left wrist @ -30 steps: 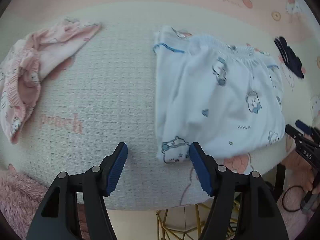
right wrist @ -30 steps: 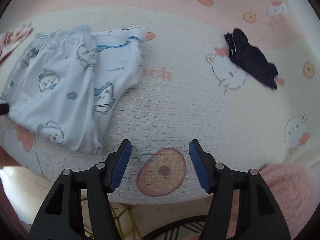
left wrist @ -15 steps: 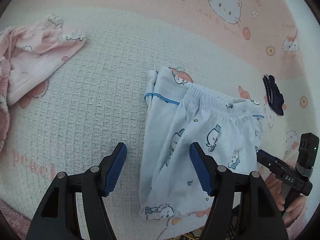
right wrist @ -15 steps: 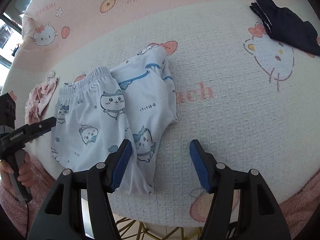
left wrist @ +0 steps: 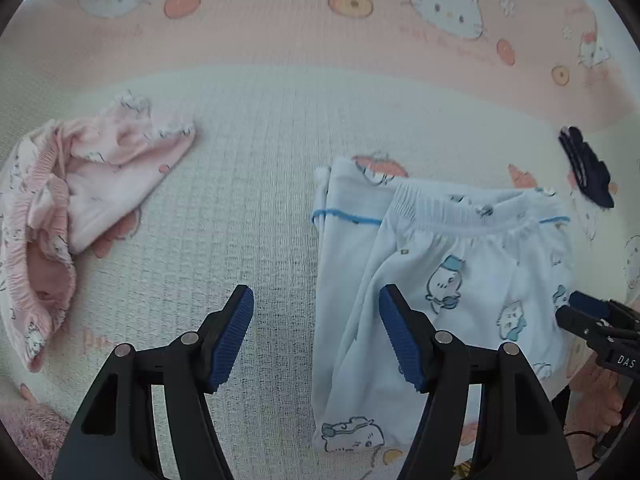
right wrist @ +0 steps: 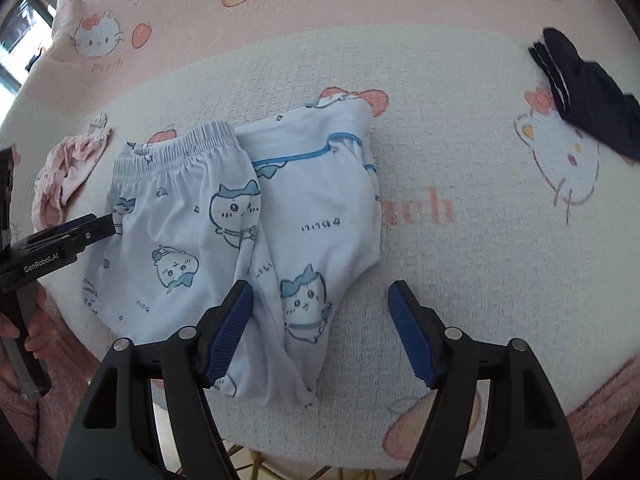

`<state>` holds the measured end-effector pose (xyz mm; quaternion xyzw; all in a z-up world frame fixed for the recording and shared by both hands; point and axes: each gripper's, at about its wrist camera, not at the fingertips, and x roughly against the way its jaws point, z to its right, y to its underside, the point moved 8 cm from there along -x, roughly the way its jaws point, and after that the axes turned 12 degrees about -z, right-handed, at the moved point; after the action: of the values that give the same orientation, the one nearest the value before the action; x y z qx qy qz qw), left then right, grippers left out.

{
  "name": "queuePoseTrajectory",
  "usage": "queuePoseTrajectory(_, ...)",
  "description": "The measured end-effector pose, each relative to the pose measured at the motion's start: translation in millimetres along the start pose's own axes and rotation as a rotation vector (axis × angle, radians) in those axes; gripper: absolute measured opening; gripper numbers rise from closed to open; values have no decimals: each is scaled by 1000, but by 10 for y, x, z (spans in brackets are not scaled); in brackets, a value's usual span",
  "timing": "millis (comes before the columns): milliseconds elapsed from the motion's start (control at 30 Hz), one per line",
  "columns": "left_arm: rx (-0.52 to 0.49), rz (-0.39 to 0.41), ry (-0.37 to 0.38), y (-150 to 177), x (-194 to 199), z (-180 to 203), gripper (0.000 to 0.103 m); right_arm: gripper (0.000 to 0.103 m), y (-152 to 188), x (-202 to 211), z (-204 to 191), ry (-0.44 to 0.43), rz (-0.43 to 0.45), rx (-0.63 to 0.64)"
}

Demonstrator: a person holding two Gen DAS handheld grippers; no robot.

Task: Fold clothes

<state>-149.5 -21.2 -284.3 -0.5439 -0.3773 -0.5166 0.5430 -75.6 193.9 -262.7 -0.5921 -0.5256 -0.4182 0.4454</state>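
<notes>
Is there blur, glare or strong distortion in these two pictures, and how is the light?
Left wrist view: sharp, soft even light, no glare; fisheye bends the blanket and darkens the corners. Right wrist view: also sharp on the blue pants; a bright window patch at the upper left edge, faint shadow beside the pants, the same curved distortion.

A: What covers the desk (right wrist: 460, 128)?

B: A waffle-textured cloth (left wrist: 256, 184), cream in the middle with a pink border (left wrist: 280, 36) printed with cartoon cats, peaches and lettering.

A: And beyond it?

B: At the upper left of the right wrist view, a bright window (right wrist: 20, 32). Under the near edge, thin golden legs (right wrist: 256, 456) show. Daylight is soft and even.
</notes>
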Motion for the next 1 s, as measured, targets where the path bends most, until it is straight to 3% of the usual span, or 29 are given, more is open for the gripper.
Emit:
queuePoseTrajectory(67,-32,53,90,23,184,148,67,72,40,45,11,-27,-5,-16)
queuePoseTrajectory(167,-102,30,280,124,200,534,64,72,55,54,-1,-37,-17,-6)
queuePoseTrajectory(233,-147,-12,277,183,74,711,62,71,64,61,-10,-45,-25,0)
queuePoseTrajectory(300,-170,-53,214,235,-67,776,60,54,74,68,-18,-52,-33,6)
queuePoseTrajectory(367,-152,-82,126,260,-181,695,59,14,84,74,-27,-59,-40,12)
queuePoseTrajectory(400,-136,-90,85,281,-210,633,59,12,89,78,-31,-63,-44,15)
queuePoseTrajectory(500,-92,-89,126,280,-162,584,59,11,103,88,-43,-73,-56,25)
queuePoseTrajectory(800,-60,-46,89,275,-23,441,59,10,-234,434,-354,-113,27,136)
queuePoseTrajectory(1000,-20,-35,113,286,97,235,59,9,-572,165,-828,-165,27,197)
